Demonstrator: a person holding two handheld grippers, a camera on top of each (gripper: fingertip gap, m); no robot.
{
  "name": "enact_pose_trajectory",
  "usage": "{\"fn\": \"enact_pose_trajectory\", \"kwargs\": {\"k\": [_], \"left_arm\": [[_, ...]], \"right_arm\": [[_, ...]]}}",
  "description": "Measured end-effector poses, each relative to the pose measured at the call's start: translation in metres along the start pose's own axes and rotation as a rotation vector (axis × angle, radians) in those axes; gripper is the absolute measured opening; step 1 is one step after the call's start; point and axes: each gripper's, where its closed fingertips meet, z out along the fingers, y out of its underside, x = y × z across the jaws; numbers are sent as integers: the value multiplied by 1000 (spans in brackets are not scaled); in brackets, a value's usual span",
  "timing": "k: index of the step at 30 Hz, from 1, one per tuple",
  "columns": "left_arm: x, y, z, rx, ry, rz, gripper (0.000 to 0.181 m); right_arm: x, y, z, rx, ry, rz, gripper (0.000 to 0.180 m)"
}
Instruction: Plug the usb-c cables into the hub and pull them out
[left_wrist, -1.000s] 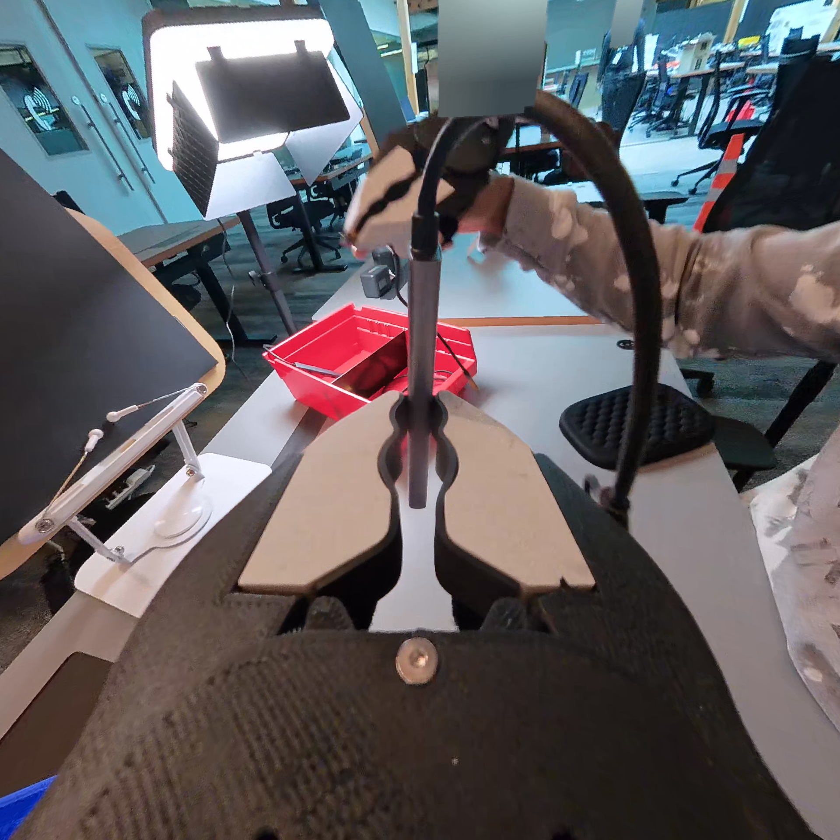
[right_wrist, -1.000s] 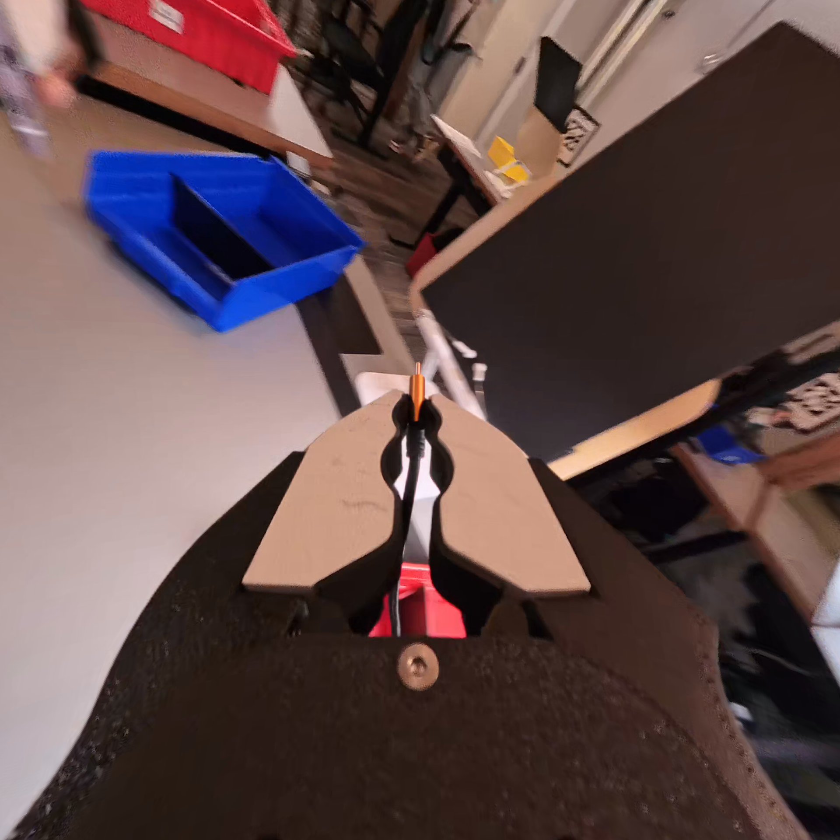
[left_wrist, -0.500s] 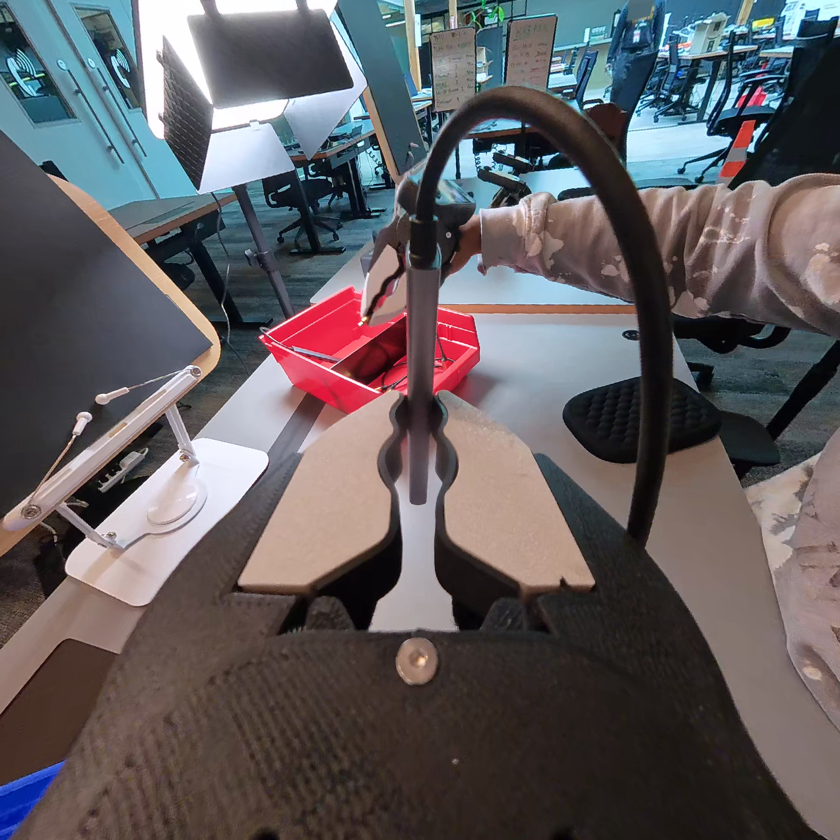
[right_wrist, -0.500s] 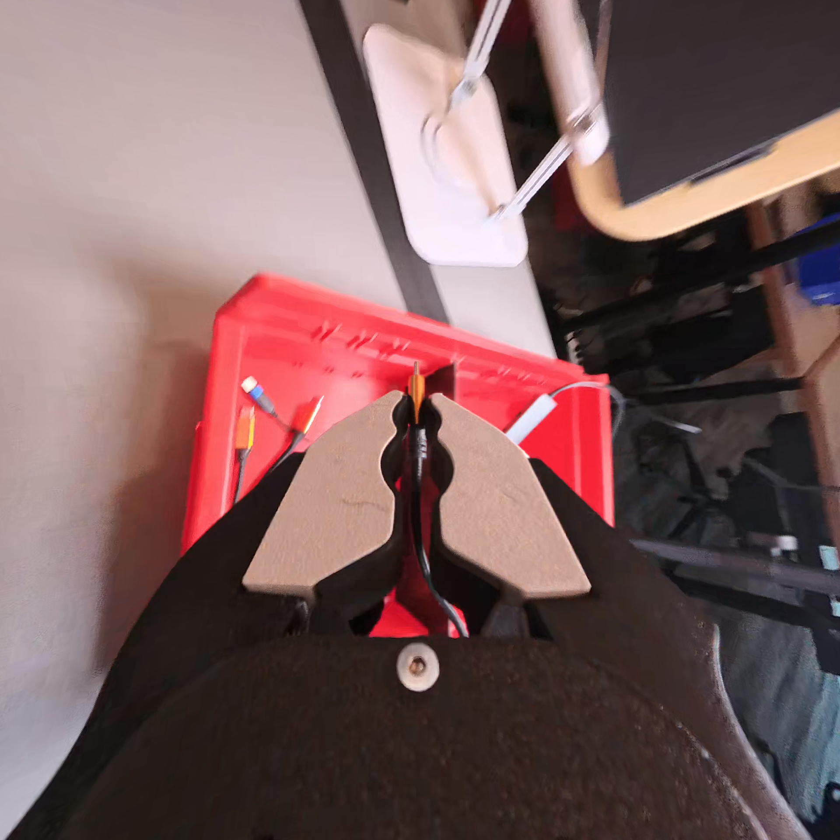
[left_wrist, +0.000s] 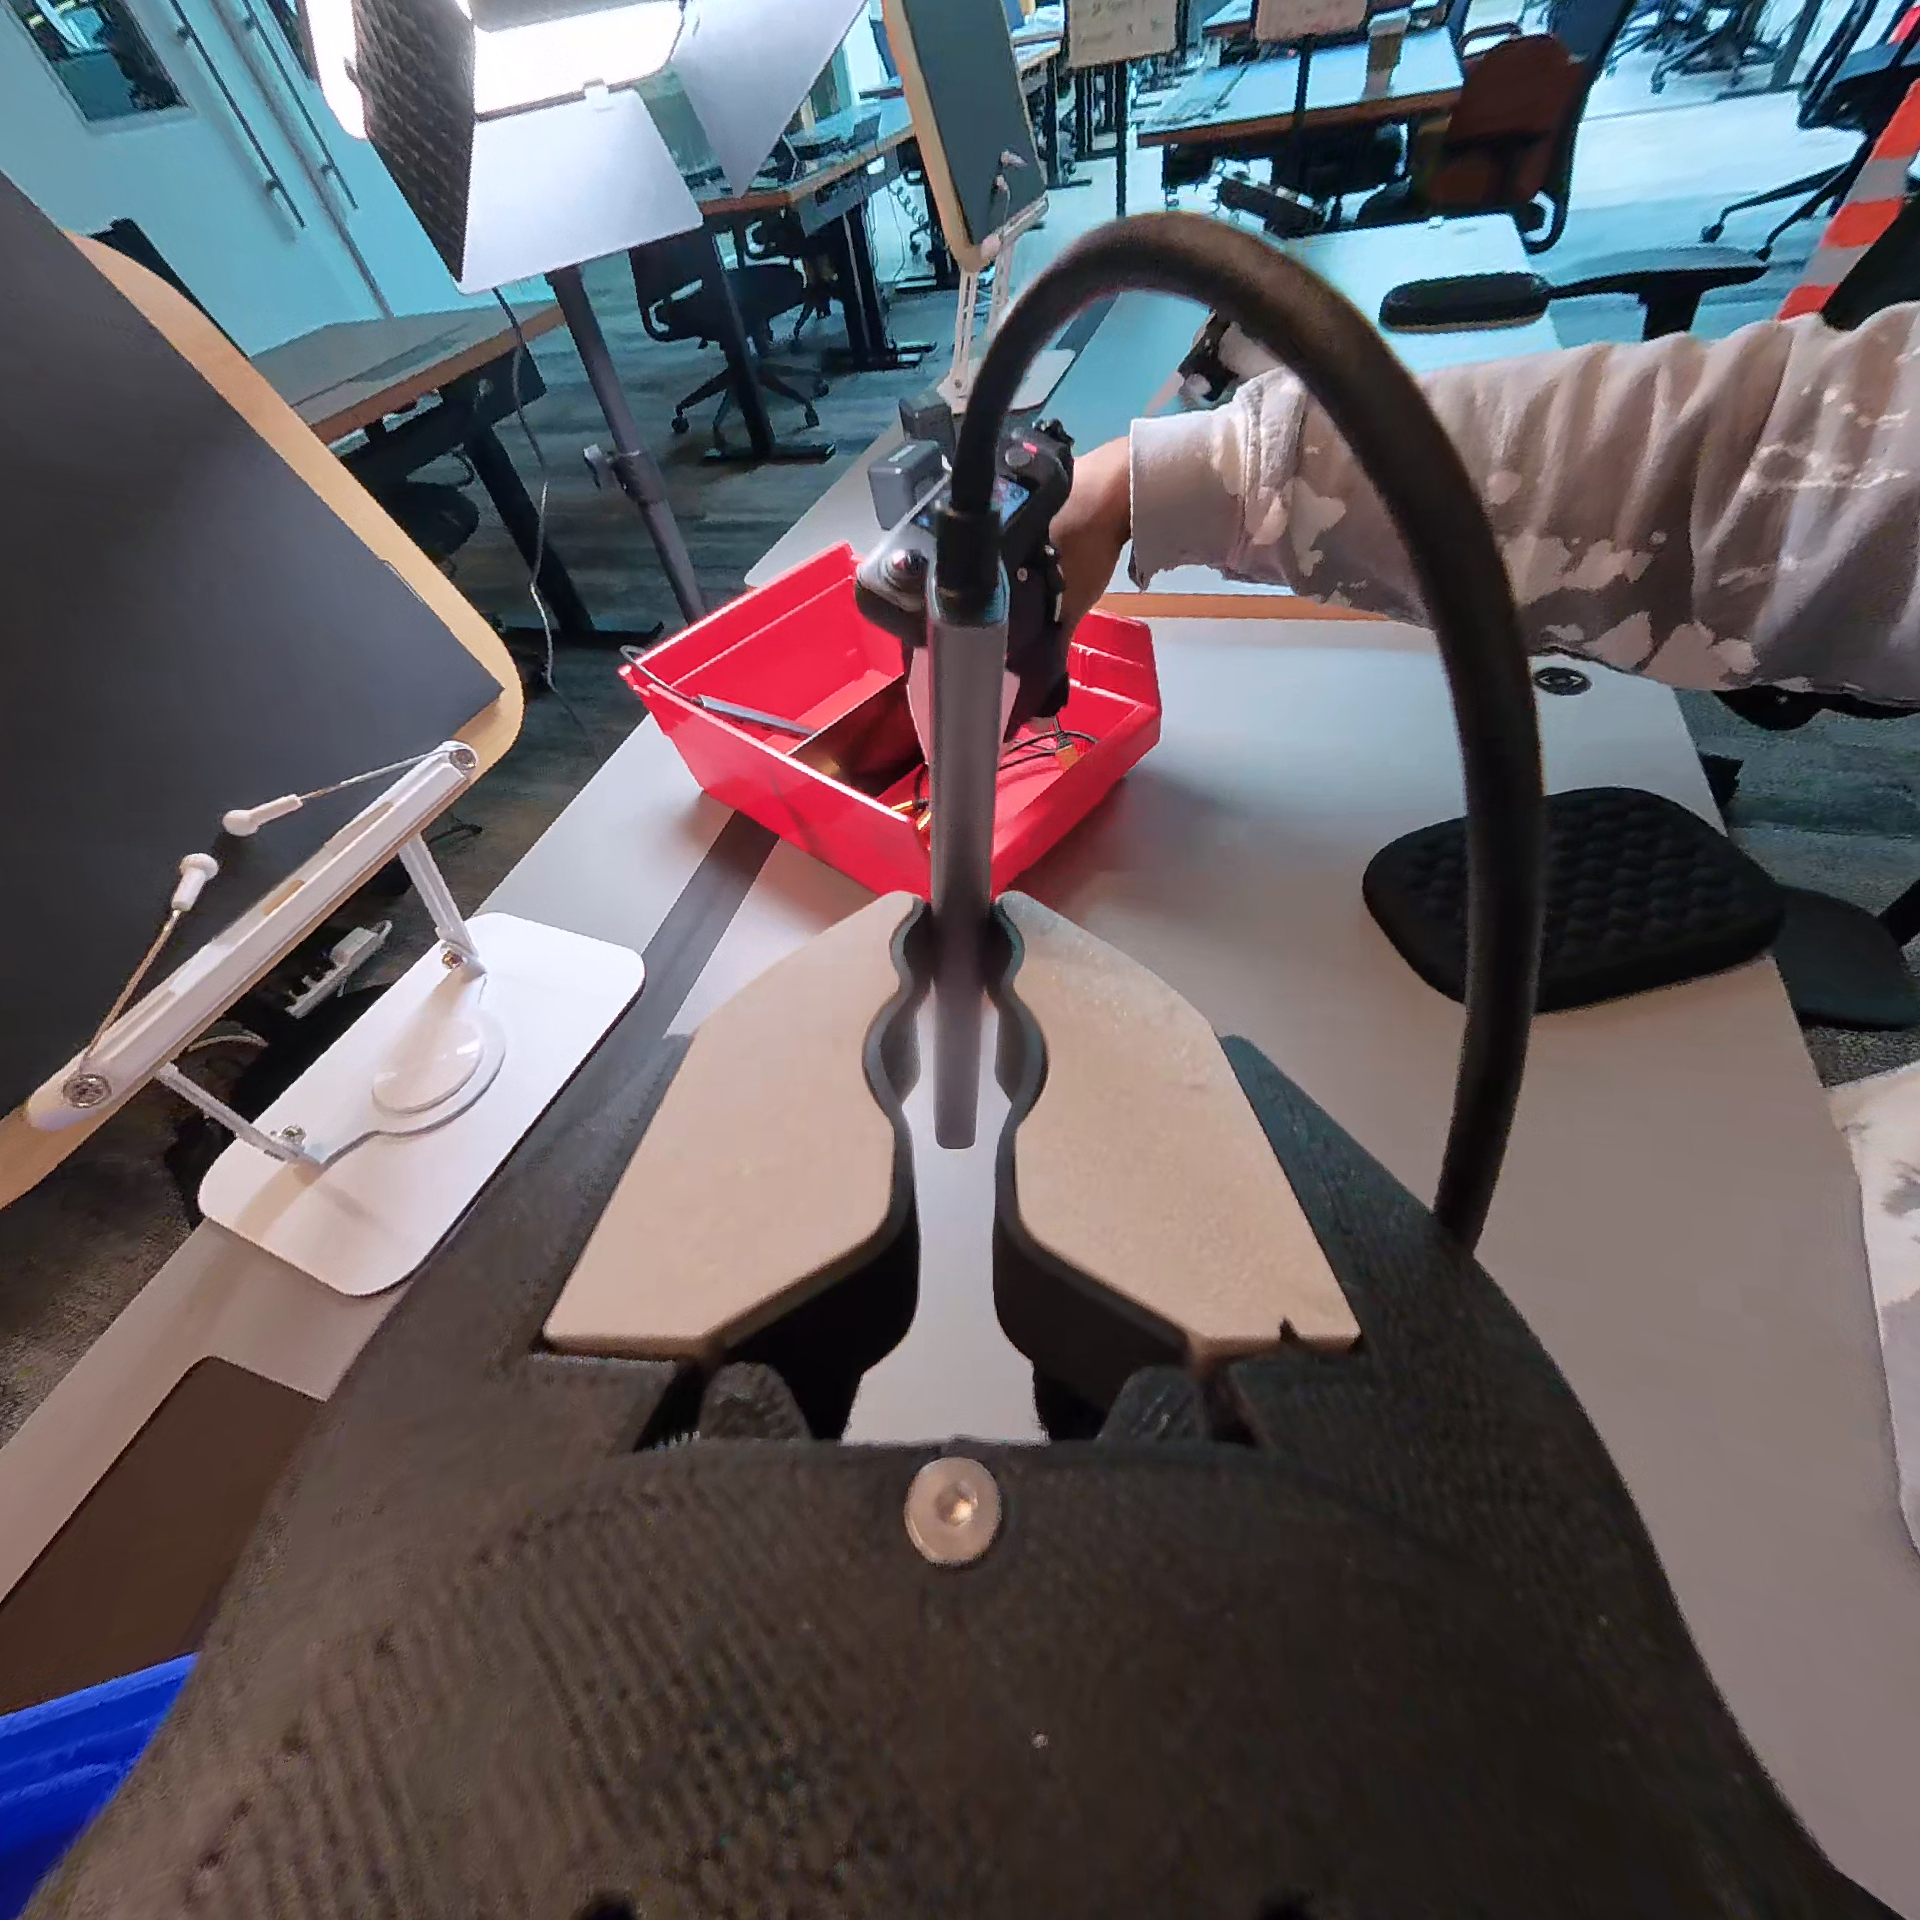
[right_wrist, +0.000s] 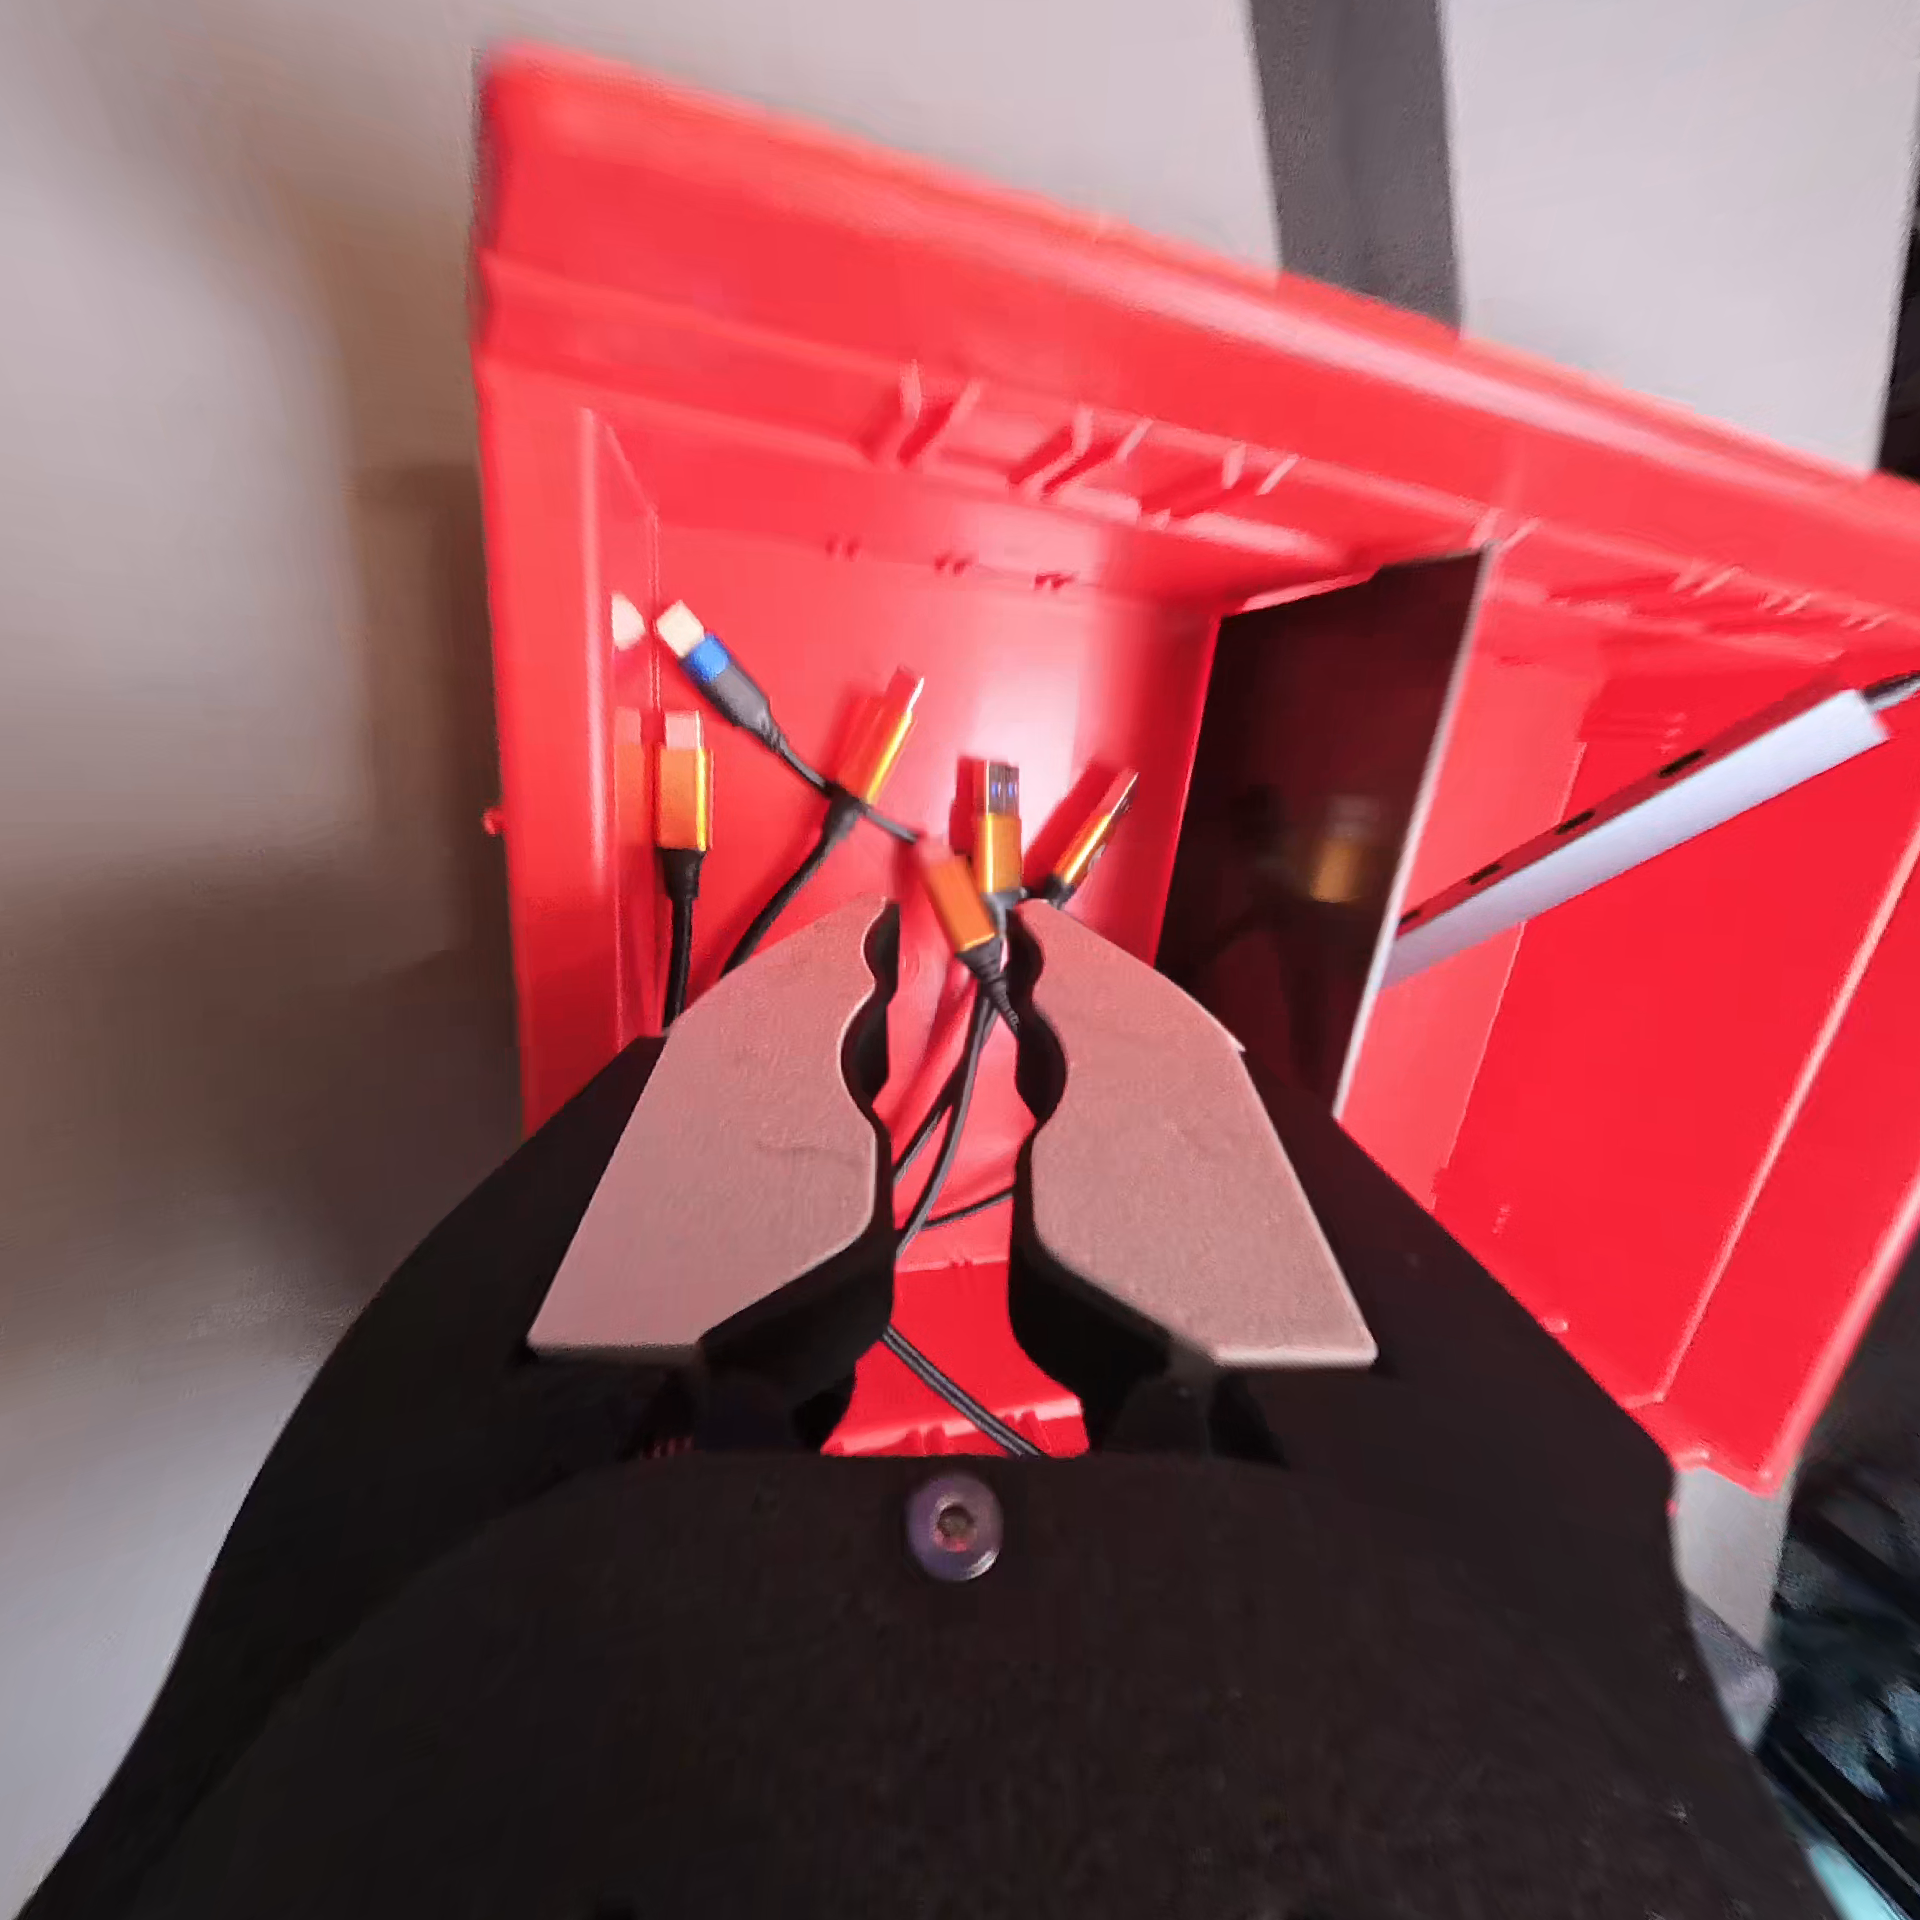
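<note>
My left gripper (left_wrist: 956, 914) is shut on a slim grey hub (left_wrist: 956, 790) that stands up between the fingers. The hub's thick black cable (left_wrist: 1455, 623) arcs over to the right. My right gripper (right_wrist: 951, 914) is open over the left compartment of a red bin (right_wrist: 935, 312). An orange-plug usb-c cable (right_wrist: 961, 904) hangs loose between its fingers, leaning on the right one. Several more orange-plug cables (right_wrist: 681, 790) lie in that compartment. In the left wrist view the right gripper (left_wrist: 1029, 582) shows in a hand over the red bin (left_wrist: 1039, 831).
A second grey hub (right_wrist: 1621, 831) leans in the bin's right compartment past a black divider (right_wrist: 1330, 779). A white stand (left_wrist: 416, 1091) holding a black board (left_wrist: 156, 623) is at left. A black chair armrest (left_wrist: 1558, 904) is at right. A blue bin corner (left_wrist: 62, 1766) is at bottom left. About 35 cm separates my left fingertips from my right.
My right gripper swung down over the red bin and opened, letting go of the orange-plug cable. My left gripper kept its hold on the hub and tilted slightly downward.
</note>
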Motion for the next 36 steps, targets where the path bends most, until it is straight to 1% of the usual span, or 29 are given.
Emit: {"fn": "enact_pose_trajectory", "kwargs": {"k": [2, 5, 8, 10, 13, 15, 17, 19, 20, 21, 23, 25, 28, 31, 33, 36], "left_arm": [[0, 3, 3, -10, 10, -7, 10], [0, 8, 9, -32, 23, -16, 10], [2, 13, 16, -53, 44, -23, 10], [6, 15, 22, -67, 62, -23, 10], [14, 18, 35, -99, 74, -6, 10], [21, 22, 46, -133, 83, 16, 10], [30, 26, 56, -166, 101, 36, 10], [39, 29, 65, -190, 121, 54, 10], [43, 30, 69, -198, 128, 64, 10], [45, 31, 71, -206, 131, 74, 10], [43, 31, 72, -207, 106, 98, 12], [42, 21, 67, -146, 103, 89, 14], [21, 7, 53, -50, 18, 56, 15], [0, 3, 36, 9, -36, 0, 15], [-6, -1, 28, 38, -55, -20, 15], [-6, -6, 24, 59, -63, -20, 15]], "right_arm": [[4, -19, -17, 113, 8, 34, 26], [1, -57, -60, 339, 1, 65, 32], [-14, -97, -117, 533, 11, 6, 33], [-35, -124, -153, 622, 6, -66, 33], [-77, -164, -191, 700, -13, -183, 33], [-108, -187, -204, 719, -47, -260, 34], [-128, -204, -207, 707, -53, -323, 36], [-144, -215, -200, 667, -75, -369, 36], [-149, -217, -194, 636, -75, -393, 28], [-154, -217, -189, 610, -76, -427, 15], [-160, -217, -190, 597, -90, -457, 9], [-156, -215, -201, 622, -97, -438, 9], [-128, -198, -216, 595, -62, -377, 9], [-78, -166, -218, 501, 53, -275, 9], [-37, -137, -209, 401, 145, -184, 9], [38, -81, -188, 201, 372, -52, 9]]}}
